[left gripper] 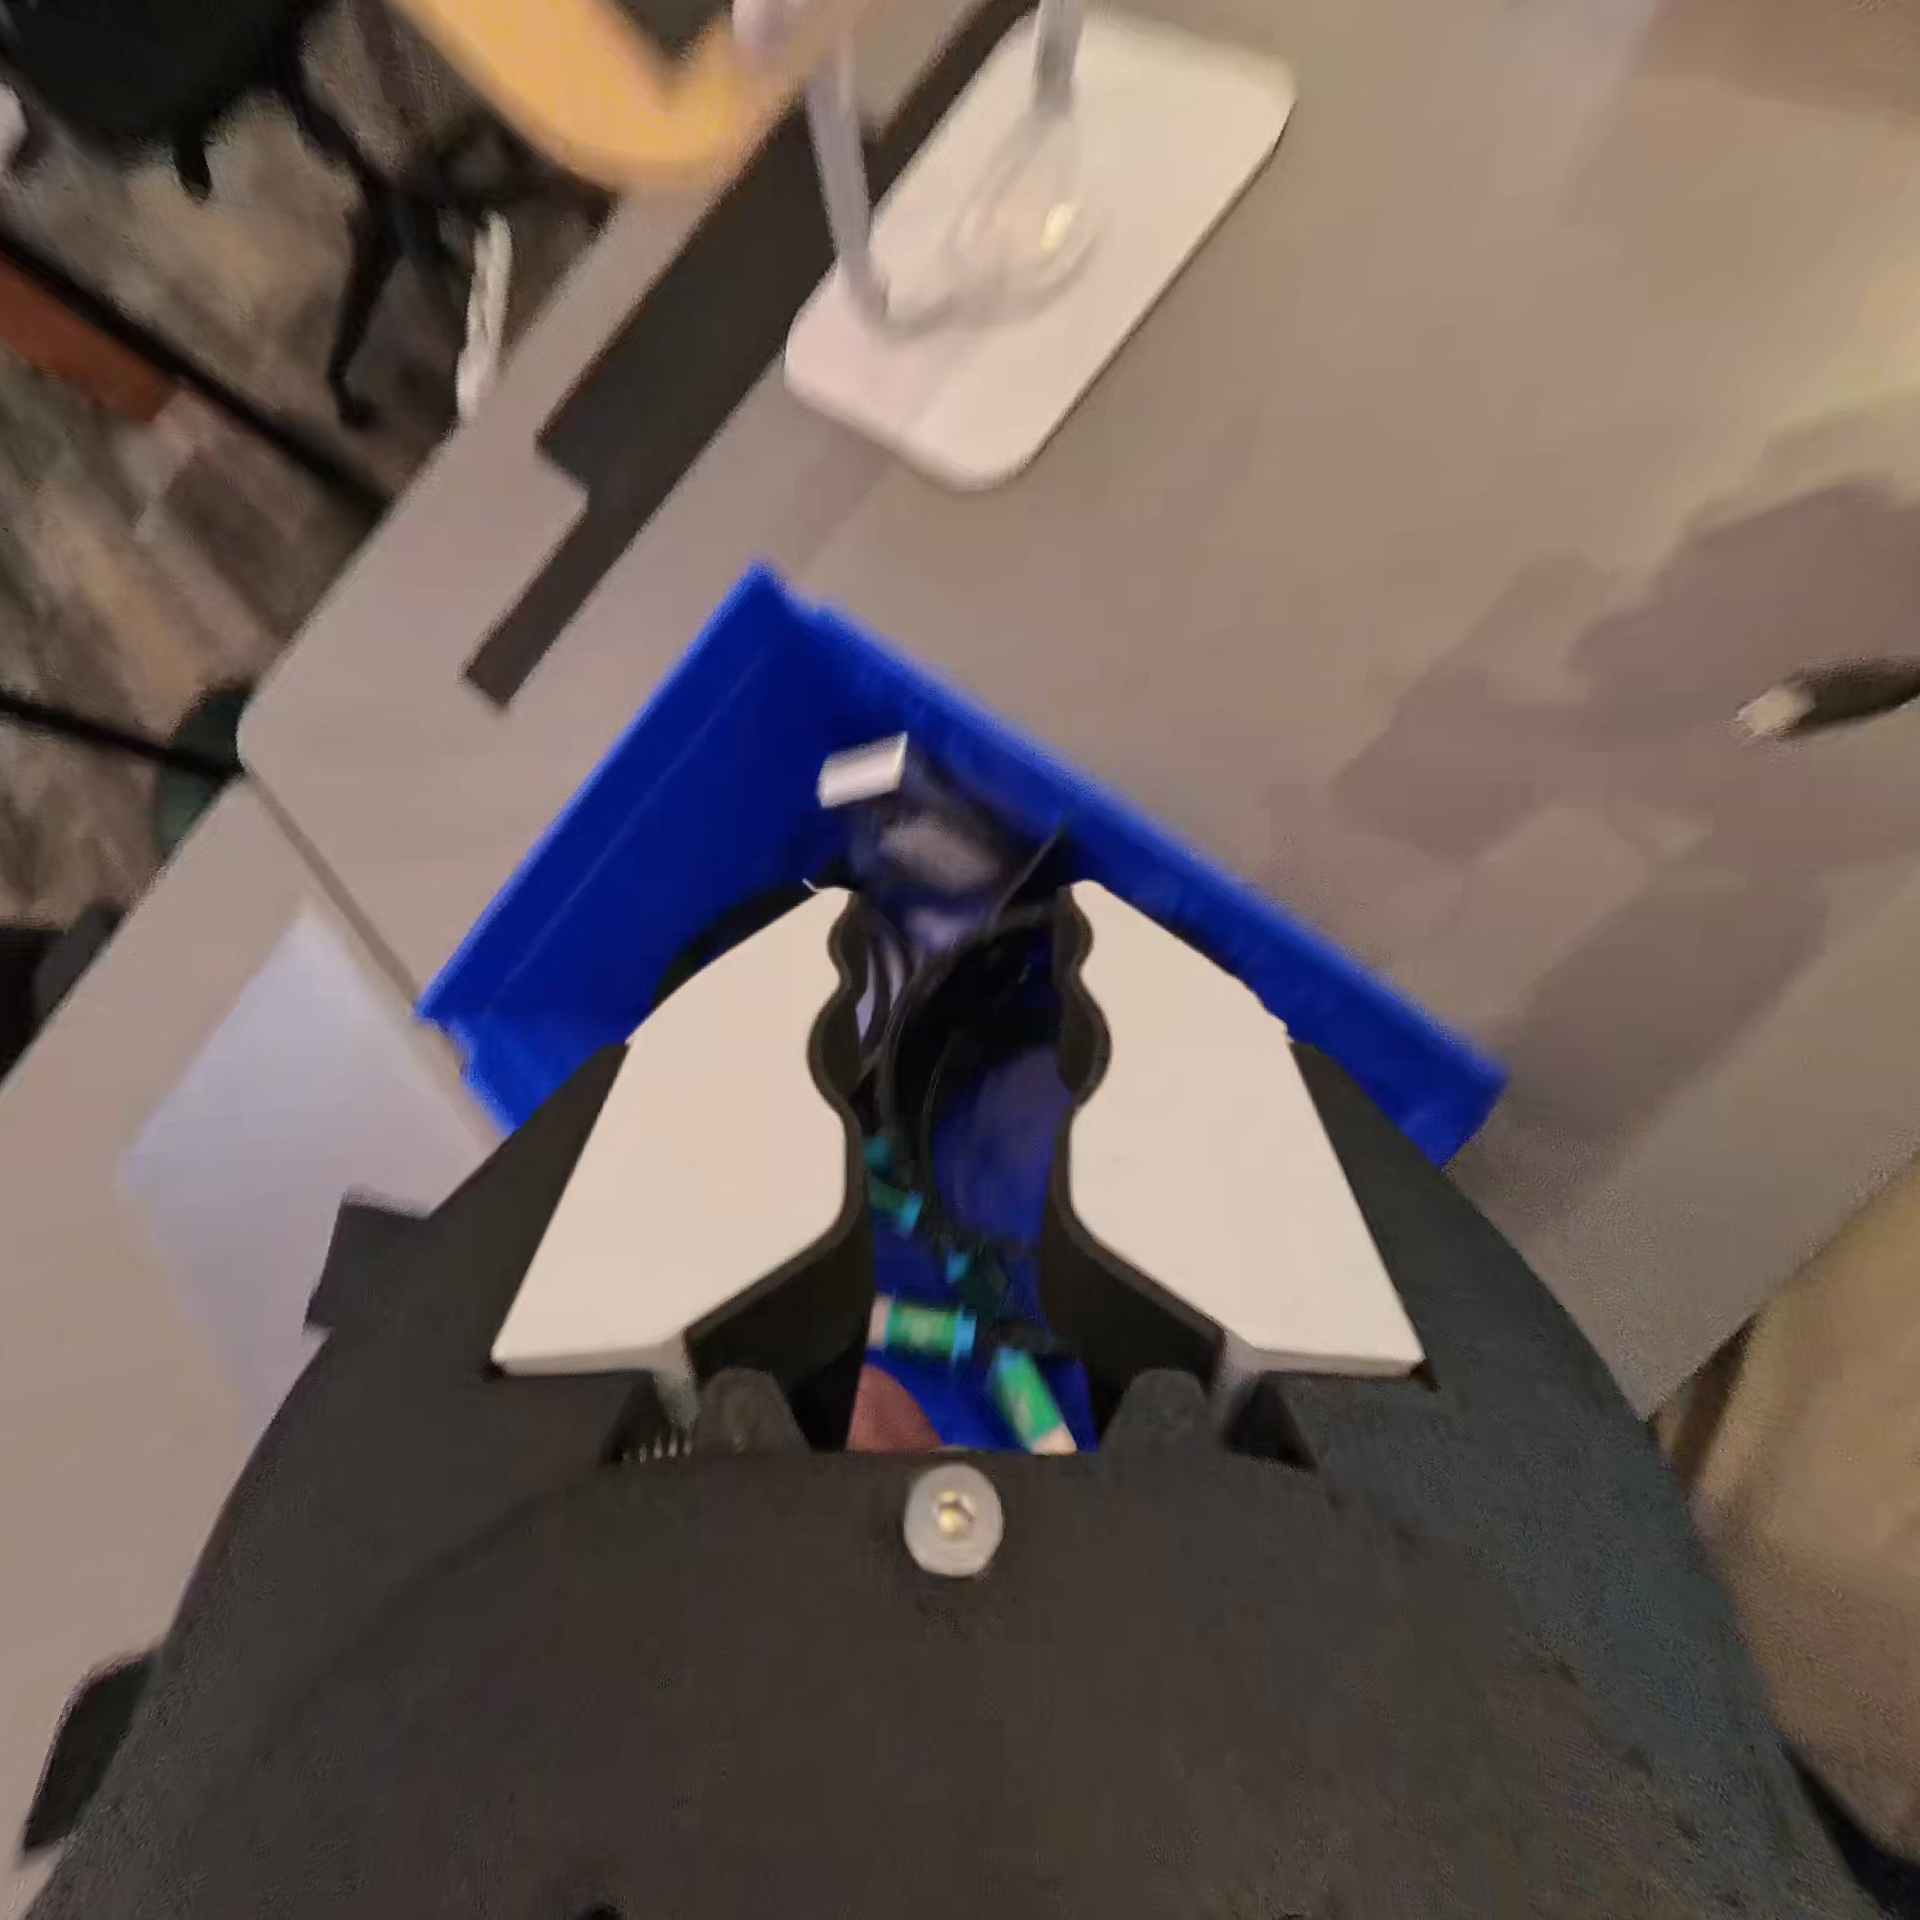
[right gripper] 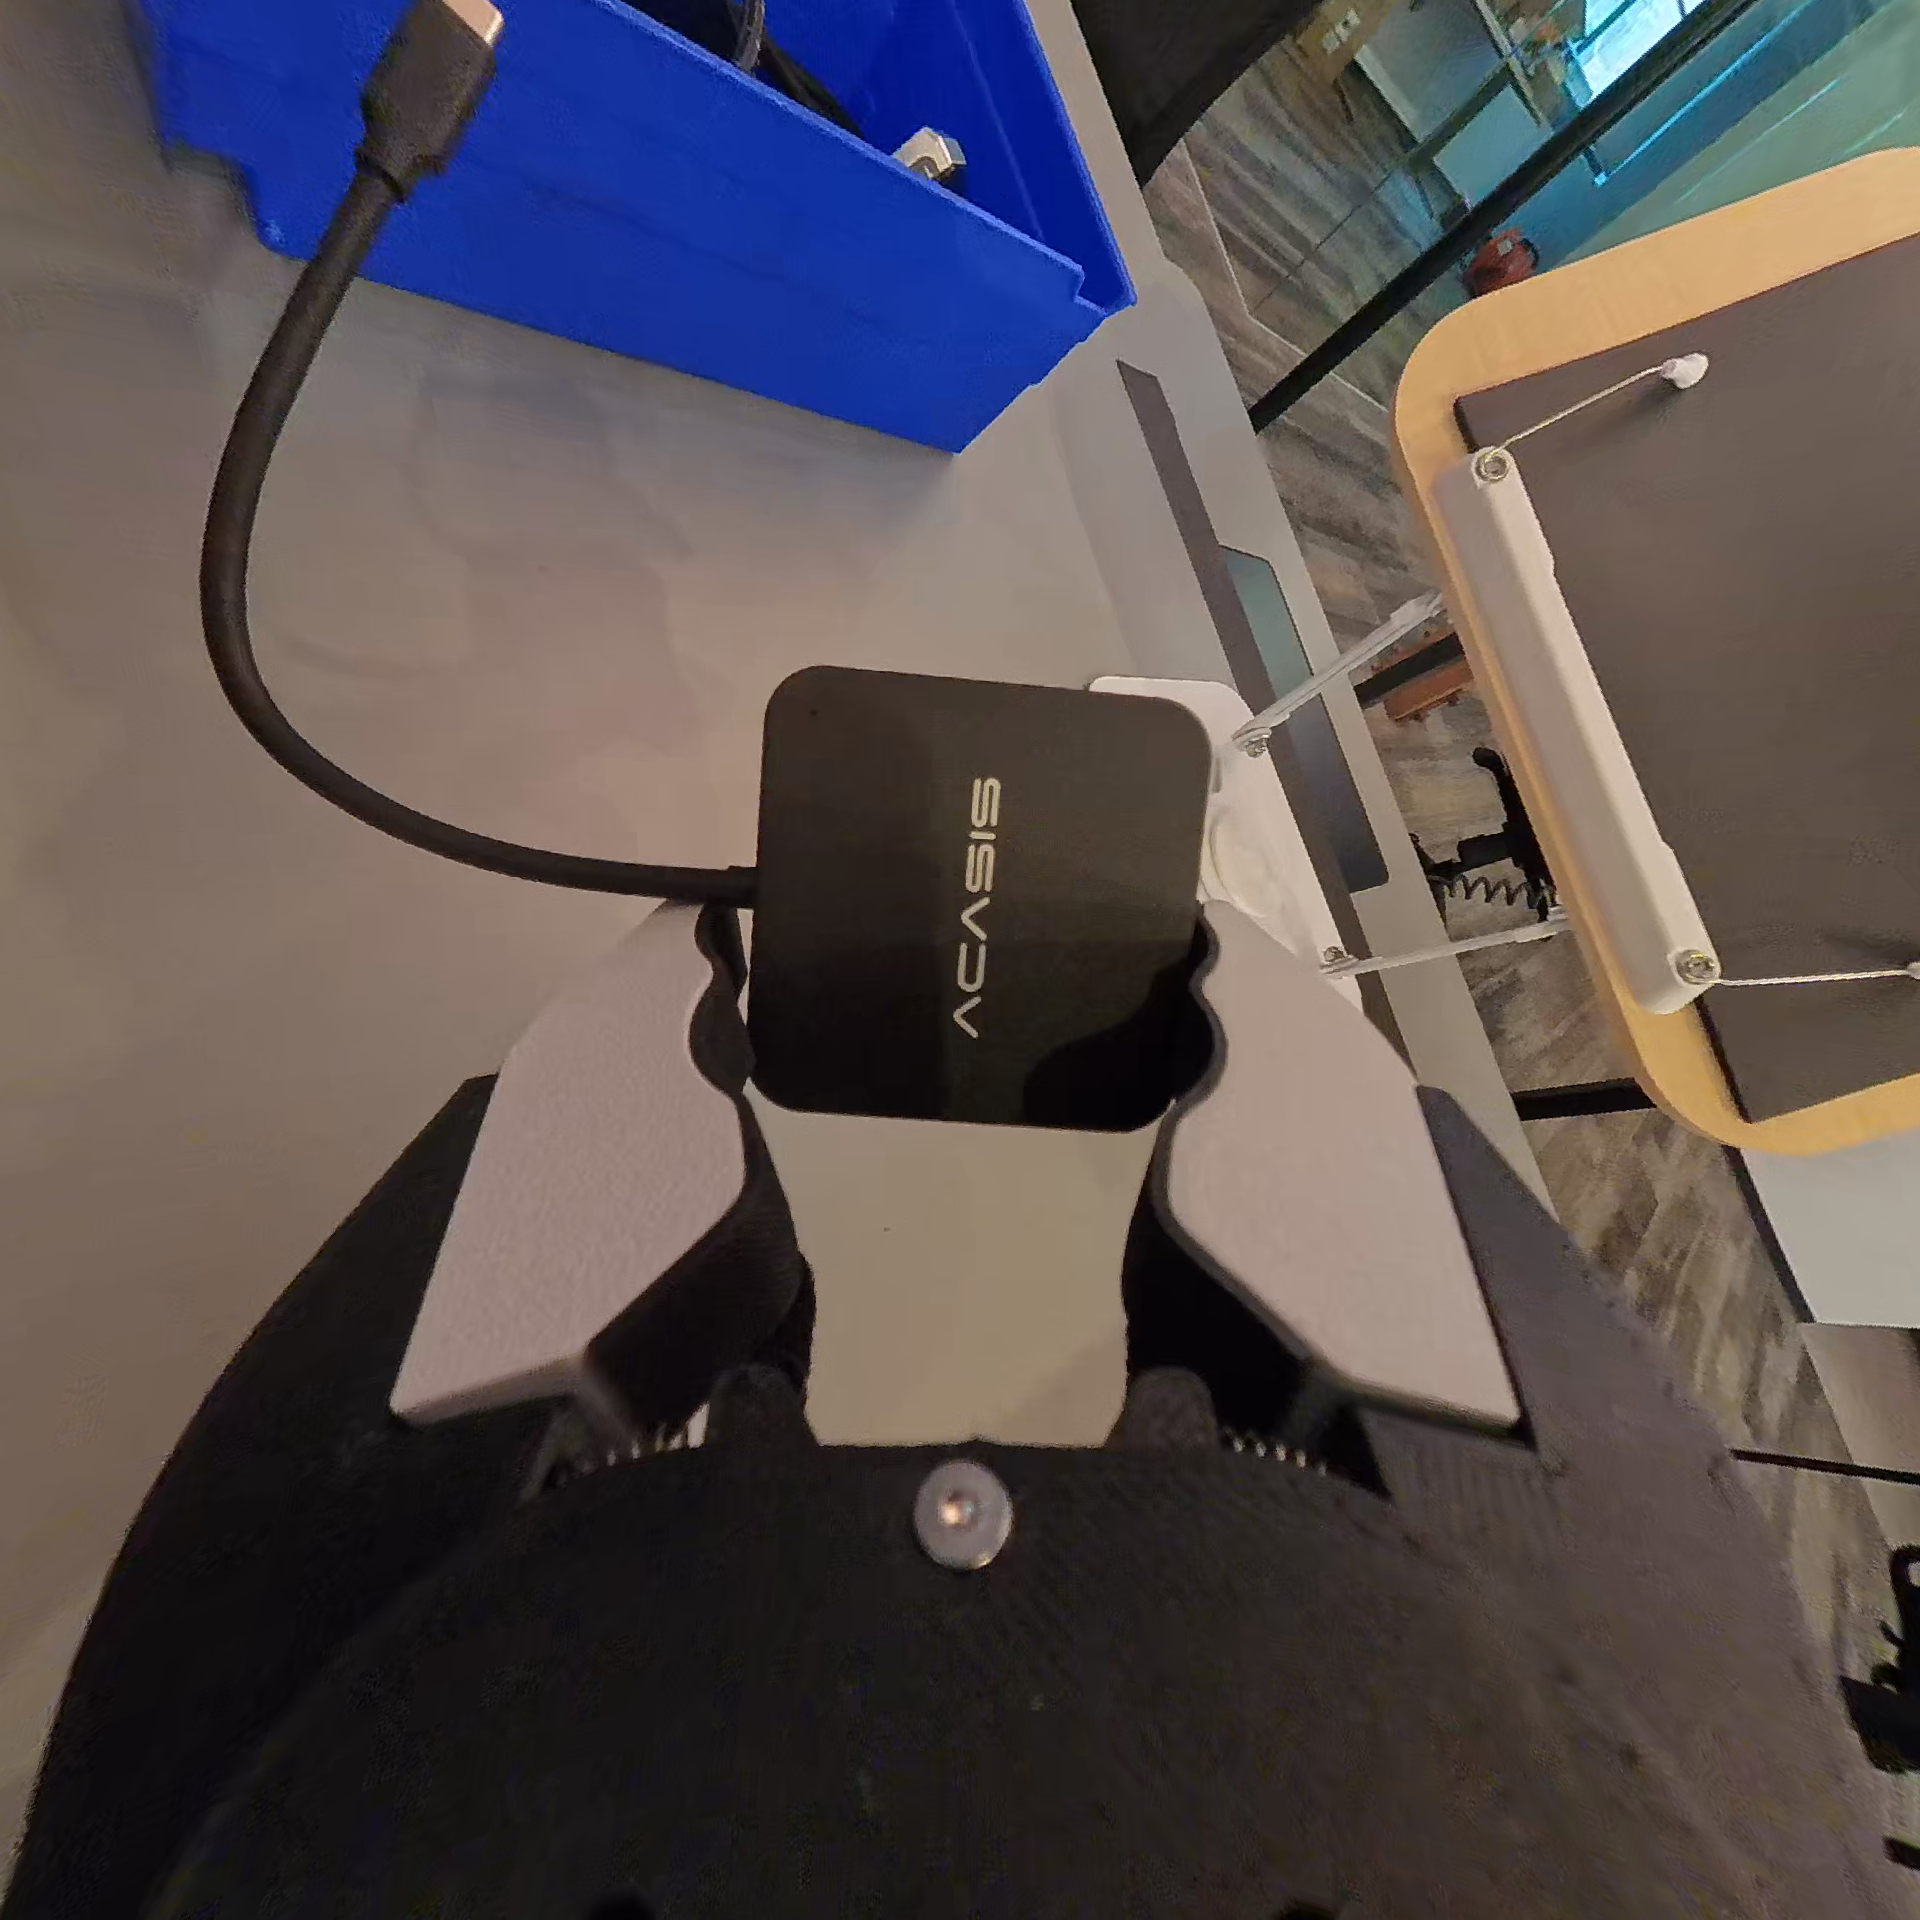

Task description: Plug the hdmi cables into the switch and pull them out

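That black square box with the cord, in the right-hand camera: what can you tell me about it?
The switch is a flat, square black box with rounded corners, smooth and slightly glossy like plastic, with pale lettering across its top. It lies flat on the grey table. A thick black cord leaves its left side and curves away to a plug resting against the blue bin. The right gripper has its jaws closed on the box's two sides.

The whole left wrist view is smearing with motion blur, so the tangle of cables [left gripper: 966,997] in the blue bin [left gripper: 665,831] isn't reading clearly, and the left gripper [left gripper: 961,914] is covering the bin's lower half. In the right wrist view the bin is getting cut off at the top edge, same with the cable plug [right gripper: 457,31] at upper left.
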The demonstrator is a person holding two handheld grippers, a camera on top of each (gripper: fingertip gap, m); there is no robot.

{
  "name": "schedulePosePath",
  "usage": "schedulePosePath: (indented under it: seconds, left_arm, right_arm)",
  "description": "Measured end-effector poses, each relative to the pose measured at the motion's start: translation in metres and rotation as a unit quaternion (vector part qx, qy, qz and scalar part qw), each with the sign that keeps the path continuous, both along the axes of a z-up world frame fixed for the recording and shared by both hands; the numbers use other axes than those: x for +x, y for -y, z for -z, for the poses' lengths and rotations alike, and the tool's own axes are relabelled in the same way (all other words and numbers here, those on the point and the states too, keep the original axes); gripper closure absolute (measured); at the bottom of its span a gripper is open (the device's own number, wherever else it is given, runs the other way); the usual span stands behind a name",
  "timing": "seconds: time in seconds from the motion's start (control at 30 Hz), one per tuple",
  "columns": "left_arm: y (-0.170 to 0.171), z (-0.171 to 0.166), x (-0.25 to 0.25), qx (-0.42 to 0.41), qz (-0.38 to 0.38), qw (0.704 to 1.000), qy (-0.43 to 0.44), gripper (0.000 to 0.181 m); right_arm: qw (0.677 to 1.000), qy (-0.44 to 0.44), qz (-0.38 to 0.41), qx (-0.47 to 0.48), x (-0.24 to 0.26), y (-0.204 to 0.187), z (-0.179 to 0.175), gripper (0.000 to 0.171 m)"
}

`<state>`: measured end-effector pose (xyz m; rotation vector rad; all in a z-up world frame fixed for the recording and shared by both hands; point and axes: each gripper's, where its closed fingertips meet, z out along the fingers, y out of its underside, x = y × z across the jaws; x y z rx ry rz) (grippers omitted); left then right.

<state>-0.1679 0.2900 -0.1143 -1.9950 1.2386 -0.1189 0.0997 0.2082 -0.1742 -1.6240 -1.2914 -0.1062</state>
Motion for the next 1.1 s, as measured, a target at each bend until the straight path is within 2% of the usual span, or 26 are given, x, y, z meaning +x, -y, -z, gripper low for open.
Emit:
schedulePosePath:
  seconds: [0.03, 0.2, 0.33, 0.57, 0.7, 0.93, 1.1]
  left_arm:
    - [-0.003, 0.012, -0.017, -0.018, -0.023, 0.999, -0.030, 0.146]
    - [-0.005, 0.065, -0.071, -0.087, -0.117, 0.985, -0.094, 0.134]
    - [0.003, 0.102, -0.089, -0.142, -0.159, 0.972, -0.104, 0.123]
    - [-0.001, 0.136, -0.089, -0.169, -0.195, 0.958, -0.128, 0.133]
    - [-0.010, 0.145, -0.096, -0.149, -0.216, 0.954, -0.144, 0.159]
    - [-0.016, 0.131, -0.090, -0.136, -0.196, 0.969, -0.060, 0.168]
    - [-0.020, 0.114, -0.084, -0.092, -0.165, 0.980, -0.061, 0.169]
  right_arm:
    - [1.000, -0.006, -0.004, -0.001, -0.001, 0.001, 0.000, 0.093]
    - [0.997, -0.061, -0.040, 0.015, -0.007, 0.007, -0.014, 0.092]
    - [0.992, -0.102, -0.070, 0.029, -0.010, 0.013, -0.026, 0.092]
    - [0.987, -0.124, -0.095, 0.041, -0.013, 0.020, -0.036, 0.093]
    - [0.988, -0.118, -0.090, 0.037, -0.013, 0.018, -0.033, 0.093]
    - [0.988, -0.120, -0.090, 0.035, -0.012, 0.018, -0.032, 0.093]
    - [0.989, -0.116, -0.087, 0.032, -0.010, 0.017, -0.029, 0.093]
